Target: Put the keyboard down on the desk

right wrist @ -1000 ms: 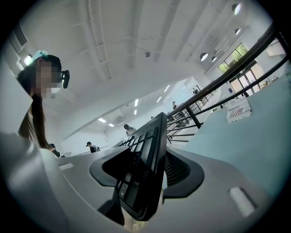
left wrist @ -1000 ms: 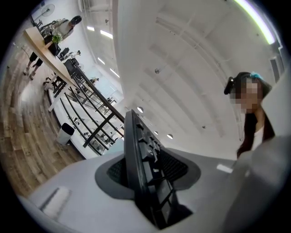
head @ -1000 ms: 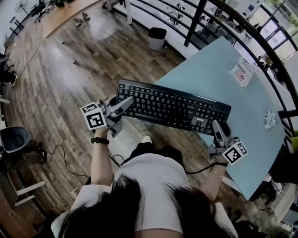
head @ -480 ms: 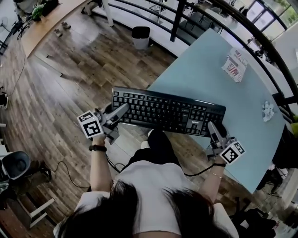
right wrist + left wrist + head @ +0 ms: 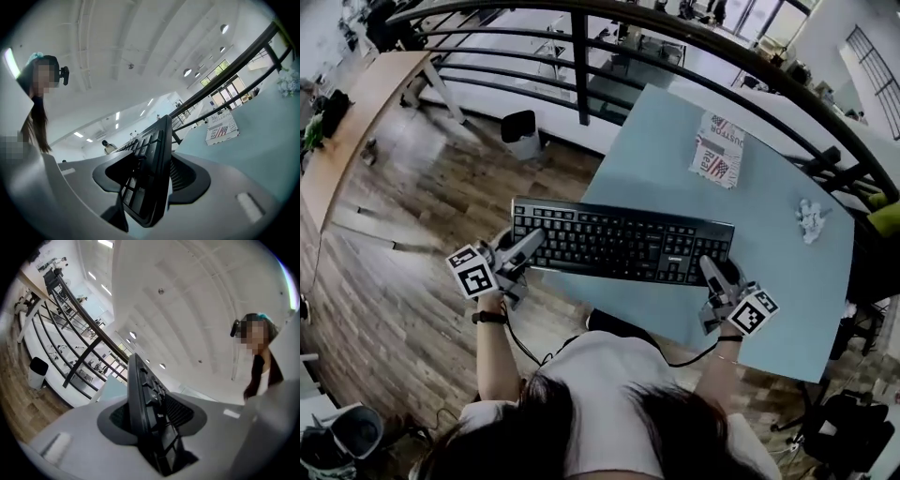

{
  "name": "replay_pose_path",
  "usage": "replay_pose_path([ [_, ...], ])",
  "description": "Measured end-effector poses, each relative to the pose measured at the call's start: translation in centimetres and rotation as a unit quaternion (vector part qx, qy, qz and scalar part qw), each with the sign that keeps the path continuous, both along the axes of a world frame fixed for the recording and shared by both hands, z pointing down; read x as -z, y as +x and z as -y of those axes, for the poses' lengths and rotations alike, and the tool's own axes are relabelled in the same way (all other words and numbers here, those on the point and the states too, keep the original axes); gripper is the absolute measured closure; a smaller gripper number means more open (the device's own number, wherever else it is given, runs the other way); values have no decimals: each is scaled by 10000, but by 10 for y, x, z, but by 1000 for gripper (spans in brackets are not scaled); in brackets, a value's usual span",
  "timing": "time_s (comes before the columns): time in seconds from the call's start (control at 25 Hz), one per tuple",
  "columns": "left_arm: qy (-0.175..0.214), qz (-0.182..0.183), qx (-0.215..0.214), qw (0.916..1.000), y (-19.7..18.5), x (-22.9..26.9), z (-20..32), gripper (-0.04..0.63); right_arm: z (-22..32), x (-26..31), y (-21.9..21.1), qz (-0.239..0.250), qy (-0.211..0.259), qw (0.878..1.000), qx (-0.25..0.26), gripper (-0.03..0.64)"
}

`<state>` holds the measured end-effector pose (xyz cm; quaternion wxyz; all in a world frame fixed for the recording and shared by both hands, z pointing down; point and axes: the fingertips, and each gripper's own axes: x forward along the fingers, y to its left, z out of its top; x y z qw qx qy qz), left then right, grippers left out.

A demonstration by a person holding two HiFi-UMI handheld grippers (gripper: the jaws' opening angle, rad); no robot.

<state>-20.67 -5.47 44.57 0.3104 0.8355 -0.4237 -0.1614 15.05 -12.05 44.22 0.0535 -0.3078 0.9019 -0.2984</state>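
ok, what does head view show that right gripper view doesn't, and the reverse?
Head view only: the left tool gripping the left end of the keyboard, and a black bin on the wood floor. Right gripper view only: a close look at the right tool, jaws clamped on the keyboard's right end, plus ceiling lights. Both: keyboard, blue desk, printed packet, crumpled paper.

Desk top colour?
The desk is pale teal; the head view shows it best.
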Motion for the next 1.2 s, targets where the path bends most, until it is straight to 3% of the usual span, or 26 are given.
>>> replay_pose_path([
  [0.24, -45, 48, -340, 9994, 22, -2, 69, 390, 42, -3, 27, -4, -98, 9993, -366, 410],
  [0.52, -56, 66, -754, 9971, 43, 0, 114, 390, 57, -3, 48, 7, -134, 9968, -789, 410],
  [1.2, -259, -55, -1641, 9861, 67, -16, 153, 385, 27, -7, 68, -202, -269, 9836, -1770, 408],
])
